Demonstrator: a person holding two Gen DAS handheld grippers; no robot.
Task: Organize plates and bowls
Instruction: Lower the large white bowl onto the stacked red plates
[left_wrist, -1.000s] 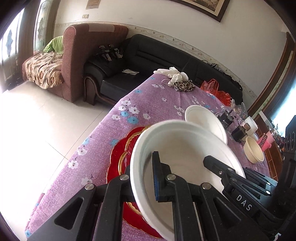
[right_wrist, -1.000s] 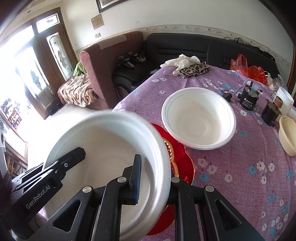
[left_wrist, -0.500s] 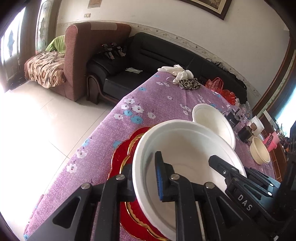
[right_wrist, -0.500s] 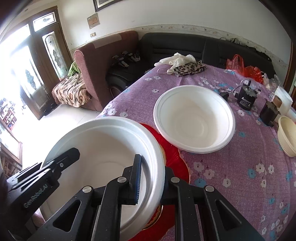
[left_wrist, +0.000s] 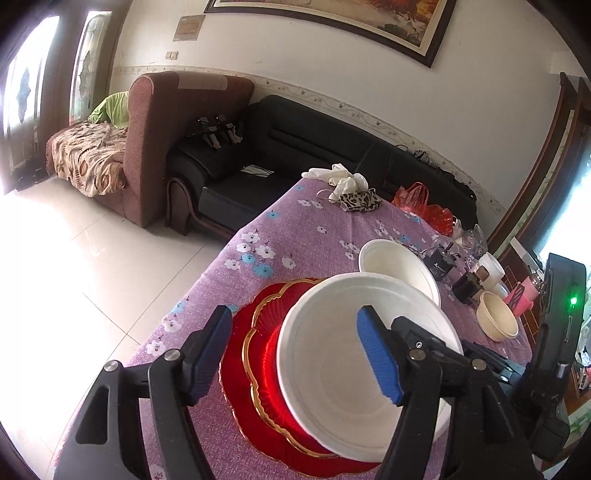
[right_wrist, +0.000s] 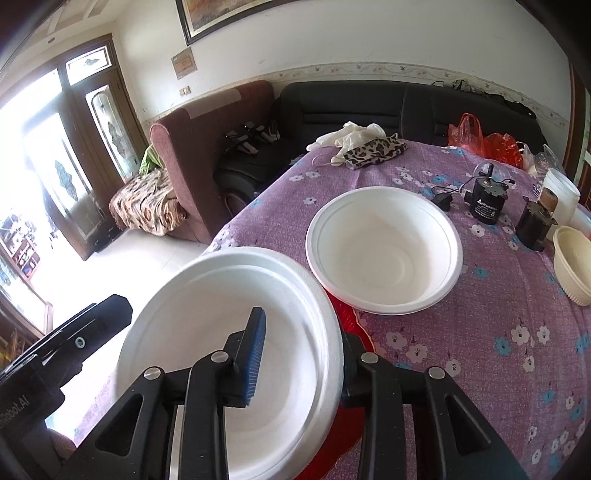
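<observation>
Hand-held gripper (left_wrist: 303, 354), left, opening, shows red plates (left_wrist: 258, 362) under bowl (left_wrist: 354, 369).

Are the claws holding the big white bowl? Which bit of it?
Neither grips it. The left claw and right claw are opening, the rim of the white bowl loose between each one's jaws. It rests on the red plate.
</observation>
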